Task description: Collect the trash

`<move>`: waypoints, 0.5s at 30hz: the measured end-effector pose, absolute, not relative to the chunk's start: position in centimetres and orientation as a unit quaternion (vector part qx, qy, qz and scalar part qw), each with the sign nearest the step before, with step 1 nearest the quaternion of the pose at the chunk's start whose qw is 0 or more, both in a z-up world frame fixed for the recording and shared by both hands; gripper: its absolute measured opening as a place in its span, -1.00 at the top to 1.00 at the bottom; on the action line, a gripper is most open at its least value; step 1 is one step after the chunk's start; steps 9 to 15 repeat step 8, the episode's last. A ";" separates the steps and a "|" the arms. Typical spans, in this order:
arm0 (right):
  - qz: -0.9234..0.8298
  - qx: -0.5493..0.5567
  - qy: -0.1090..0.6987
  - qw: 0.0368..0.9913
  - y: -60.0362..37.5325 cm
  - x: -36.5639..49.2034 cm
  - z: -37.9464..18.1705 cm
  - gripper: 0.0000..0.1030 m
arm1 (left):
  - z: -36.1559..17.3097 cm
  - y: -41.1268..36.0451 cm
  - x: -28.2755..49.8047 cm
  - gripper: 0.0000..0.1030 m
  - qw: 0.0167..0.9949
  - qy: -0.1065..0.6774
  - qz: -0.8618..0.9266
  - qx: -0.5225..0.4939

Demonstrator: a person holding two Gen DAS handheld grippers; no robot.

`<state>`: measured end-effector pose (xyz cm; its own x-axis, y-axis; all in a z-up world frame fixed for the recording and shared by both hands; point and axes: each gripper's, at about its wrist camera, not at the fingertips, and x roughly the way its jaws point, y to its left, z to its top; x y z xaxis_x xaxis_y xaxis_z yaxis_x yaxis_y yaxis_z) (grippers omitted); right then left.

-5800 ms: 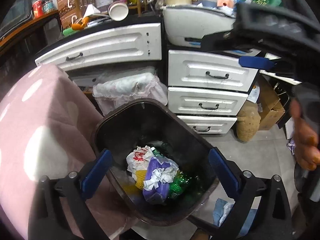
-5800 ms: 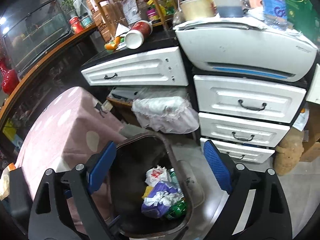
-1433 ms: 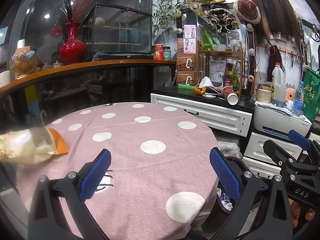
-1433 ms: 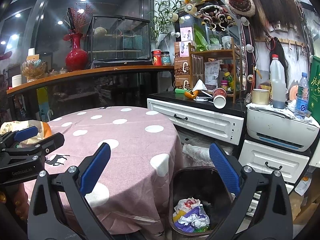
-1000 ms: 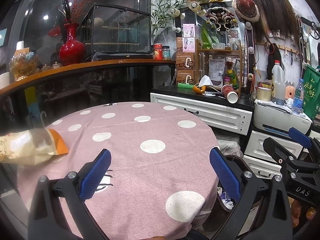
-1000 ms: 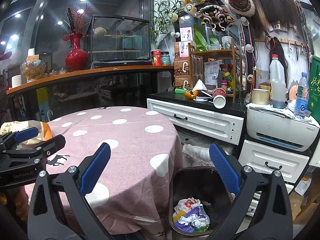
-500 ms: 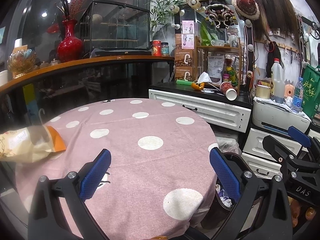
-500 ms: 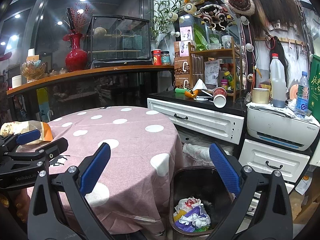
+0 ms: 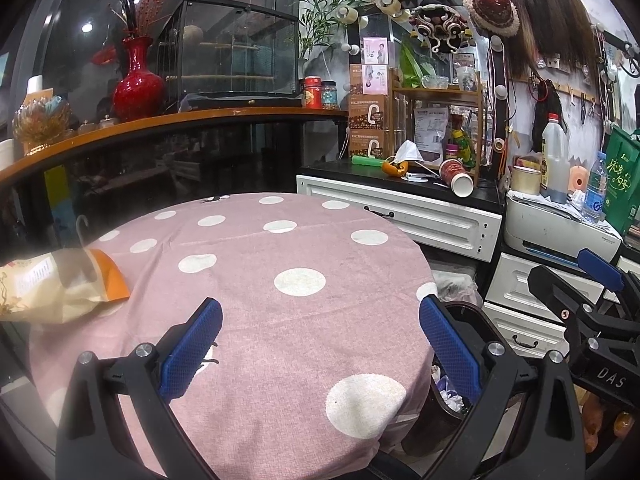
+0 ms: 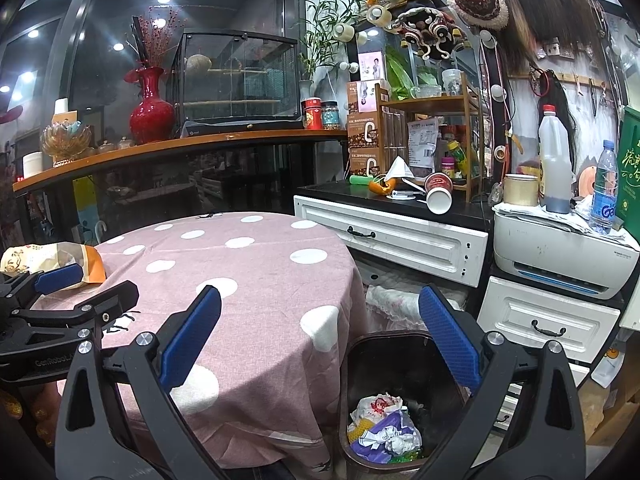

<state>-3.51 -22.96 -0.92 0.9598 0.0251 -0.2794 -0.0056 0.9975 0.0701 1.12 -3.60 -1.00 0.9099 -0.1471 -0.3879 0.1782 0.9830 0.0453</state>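
Crinkly film, that snack bag (image 9: 52, 282) at the table's (image 9: 280, 320) far-left edge looks light and slippery, so my left gripper (image 9: 320, 354), fingers spread and empty, should pinch its flattened orange end.

A round table (image 10: 256, 276) under a pink polka-dot cloth is standing beside white drawers (image 10: 400, 244); ceiling lights are reflecting in dark glass (image 10: 120, 40) behind a wooden counter (image 10: 180, 148).
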 end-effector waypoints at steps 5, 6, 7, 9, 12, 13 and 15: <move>0.006 0.038 0.145 0.989 -22.9 -3.5 -1.0 -0.89 | -1.1 -3.5 1.1 -0.90 0.976 0.197 -0.084 0.038; 0.006 0.038 0.144 0.989 -22.8 -3.5 -1.0 -0.89 | -1.1 -3.4 1.1 -0.90 0.976 0.197 -0.084 0.038; 0.006 0.037 0.144 0.989 -22.9 -3.5 -0.9 -0.89 | -1.1 -3.4 1.1 -0.90 0.976 0.197 -0.084 0.038; 0.006 0.037 0.144 0.989 -22.9 -3.5 -0.9 -0.89 | -1.1 -3.4 1.1 -0.90 0.976 0.198 -0.084 0.038; 0.006 0.037 0.144 0.989 -22.9 -3.5 -0.9 -0.89 | -1.1 -3.4 1.1 -0.90 0.976 0.198 -0.084 0.038; 0.006 0.037 0.144 0.989 -22.9 -3.5 -0.9 -0.89 | -1.1 -3.4 1.1 -0.90 0.976 0.198 -0.084 0.038; 0.006 0.037 0.144 0.989 -22.9 -3.5 -0.9 -0.89 | -1.1 -3.4 1.1 -0.90 0.976 0.198 -0.084 0.038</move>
